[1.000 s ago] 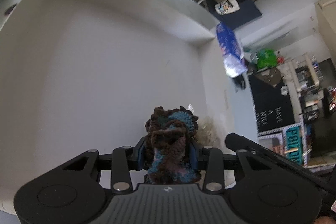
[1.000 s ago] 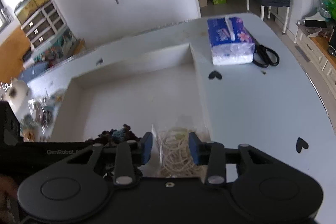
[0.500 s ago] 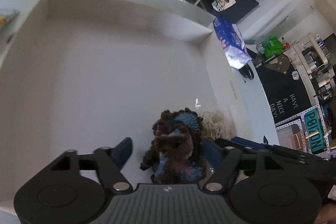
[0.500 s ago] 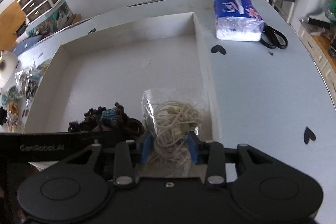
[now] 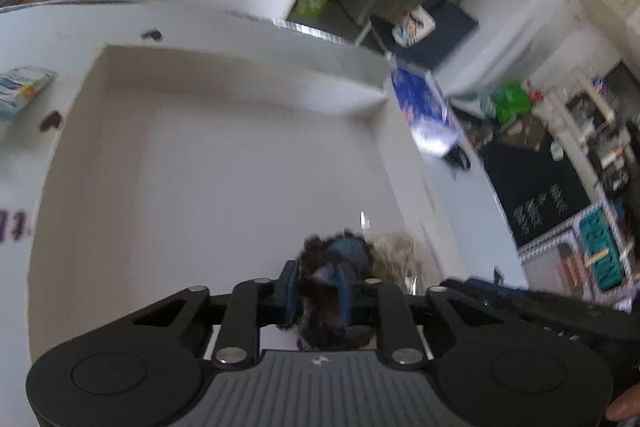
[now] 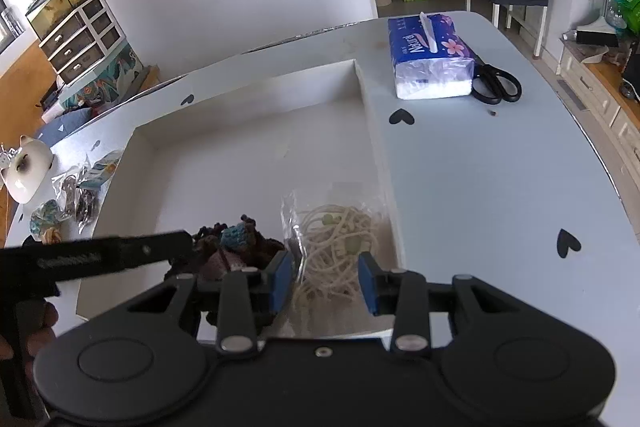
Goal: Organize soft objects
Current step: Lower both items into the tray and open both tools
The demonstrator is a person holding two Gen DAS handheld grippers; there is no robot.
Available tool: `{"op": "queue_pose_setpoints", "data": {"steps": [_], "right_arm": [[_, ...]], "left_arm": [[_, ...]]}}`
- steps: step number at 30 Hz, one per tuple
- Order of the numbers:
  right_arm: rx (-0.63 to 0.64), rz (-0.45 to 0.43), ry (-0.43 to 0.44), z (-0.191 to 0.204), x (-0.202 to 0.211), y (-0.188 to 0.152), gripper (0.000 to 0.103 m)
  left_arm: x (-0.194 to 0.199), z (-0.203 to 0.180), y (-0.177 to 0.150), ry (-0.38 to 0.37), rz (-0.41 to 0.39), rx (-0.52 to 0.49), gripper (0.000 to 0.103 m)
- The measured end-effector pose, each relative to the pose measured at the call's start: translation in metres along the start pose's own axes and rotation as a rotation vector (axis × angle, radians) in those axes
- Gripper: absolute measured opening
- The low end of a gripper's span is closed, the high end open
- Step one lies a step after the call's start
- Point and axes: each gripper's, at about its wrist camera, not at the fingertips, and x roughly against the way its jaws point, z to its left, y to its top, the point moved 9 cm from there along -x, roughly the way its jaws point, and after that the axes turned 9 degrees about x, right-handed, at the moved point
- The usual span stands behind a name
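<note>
Brown and blue crocheted yarn (image 5: 328, 291) sits pinched in my left gripper (image 5: 318, 291), whose jaws have just been closing on it, low in the near right corner of the white box (image 5: 240, 163); the blur leaves the grip a little uncertain. My right gripper (image 6: 323, 281) has its jaws narrowly apart around a clear bag of cream cord (image 6: 340, 239) just beside the yarn, seemingly not pressing it.
</note>
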Motion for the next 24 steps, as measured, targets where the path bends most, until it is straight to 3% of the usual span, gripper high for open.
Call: {"op": "queue_pose_setpoints", "data": {"steps": [3, 7, 13, 15, 18, 20, 24], "right_arm": [[0.005, 0.004, -0.001, 0.001, 0.001, -0.002, 0.038], [0.017, -0.004, -0.002, 0.004, 0.005, -0.003, 0.038], [0.042, -0.036, -0.014, 0.010, 0.019, -0.001, 0.039], [0.047, -0.047, -0.022, 0.010, 0.024, -0.002, 0.042], [0.056, -0.062, -0.035, 0.009, 0.033, -0.004, 0.050], [0.062, -0.072, -0.048, 0.008, 0.039, -0.006, 0.063], [0.072, -0.090, -0.073, 0.007, 0.050, -0.011, 0.079]], "left_arm": [[-0.009, -0.004, -0.007, 0.005, 0.029, -0.020, 0.022], [0.002, -0.009, -0.008, -0.001, -0.002, -0.040, 0.025], [0.023, -0.008, -0.008, 0.022, -0.041, -0.048, 0.045], [0.033, -0.008, -0.008, 0.030, -0.063, -0.059, 0.058], [0.047, -0.008, -0.009, 0.038, -0.089, -0.070, 0.074], [0.055, -0.007, -0.010, 0.048, -0.105, -0.079, 0.081], [0.067, -0.005, -0.014, 0.066, -0.127, -0.094, 0.093]]}}
